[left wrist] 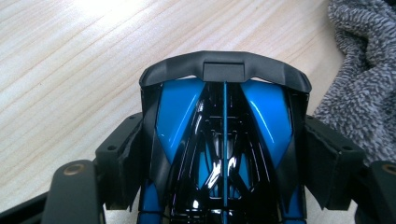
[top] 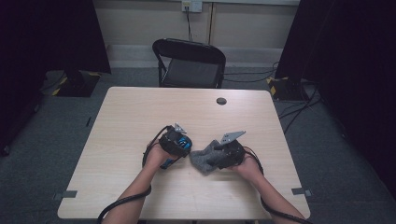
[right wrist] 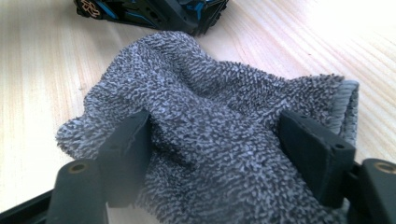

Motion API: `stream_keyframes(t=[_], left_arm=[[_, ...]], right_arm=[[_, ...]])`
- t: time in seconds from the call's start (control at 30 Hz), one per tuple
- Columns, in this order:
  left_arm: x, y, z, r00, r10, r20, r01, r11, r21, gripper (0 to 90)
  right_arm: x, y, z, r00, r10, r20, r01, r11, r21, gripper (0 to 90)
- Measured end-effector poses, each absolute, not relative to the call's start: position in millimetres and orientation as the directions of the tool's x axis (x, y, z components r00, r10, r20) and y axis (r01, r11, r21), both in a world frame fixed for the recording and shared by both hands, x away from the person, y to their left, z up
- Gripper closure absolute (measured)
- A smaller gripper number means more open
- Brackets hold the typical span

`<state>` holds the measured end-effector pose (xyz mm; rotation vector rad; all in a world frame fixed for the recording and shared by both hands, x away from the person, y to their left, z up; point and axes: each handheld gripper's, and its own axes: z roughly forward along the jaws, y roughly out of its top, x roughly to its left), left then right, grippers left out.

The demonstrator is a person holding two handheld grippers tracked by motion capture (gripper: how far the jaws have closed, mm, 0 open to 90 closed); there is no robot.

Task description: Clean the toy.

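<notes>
A glossy blue and black toy car (left wrist: 224,140) sits between the jaws of my left gripper (left wrist: 224,158), which is shut on its sides, just above the table. From above, this gripper (top: 176,145) and the car (top: 169,163) are at the table's front middle. My right gripper (right wrist: 224,149) is shut on a bunched grey terry cloth (right wrist: 219,116) that rests on the wood. In the high view the cloth (top: 201,158) lies just left of the right gripper (top: 223,156), close beside the car. The car's front (right wrist: 154,11) lies just beyond the cloth in the right gripper view.
The light wooden table (top: 140,112) has a round dark grommet (top: 221,101) near its far edge. A black folding chair (top: 189,63) stands behind the table. Cables run across the floor at the right.
</notes>
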<state>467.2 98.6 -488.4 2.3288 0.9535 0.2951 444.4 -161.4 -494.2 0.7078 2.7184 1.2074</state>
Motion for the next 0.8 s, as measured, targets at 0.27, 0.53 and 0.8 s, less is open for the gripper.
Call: stream_keyframes(t=[0.27, 0.53, 0.8], left_arm=[[465.6, 98.7, -488.2, 0.707, 0.707, -0.021, 0.572, -0.554, 0.605, 25.6], [462.6, 103.5, -483.3, 0.7, 0.714, -0.03, 0.575, -0.537, 0.617, 25.6], [457.1, 114.5, -474.1, 0.688, 0.723, -0.064, 0.583, -0.499, 0.641, 25.7]], right_arm=[[445.7, -160.7, -492.8, -0.874, 0.474, 0.106, 0.402, 0.583, 0.707, 39.9], [447.1, -161.3, -492.6, -0.868, 0.484, 0.114, 0.414, 0.577, 0.704, 45.6], [448.5, -160.2, -489.5, -0.86, 0.495, 0.128, 0.438, 0.585, 0.683, 64.6]])
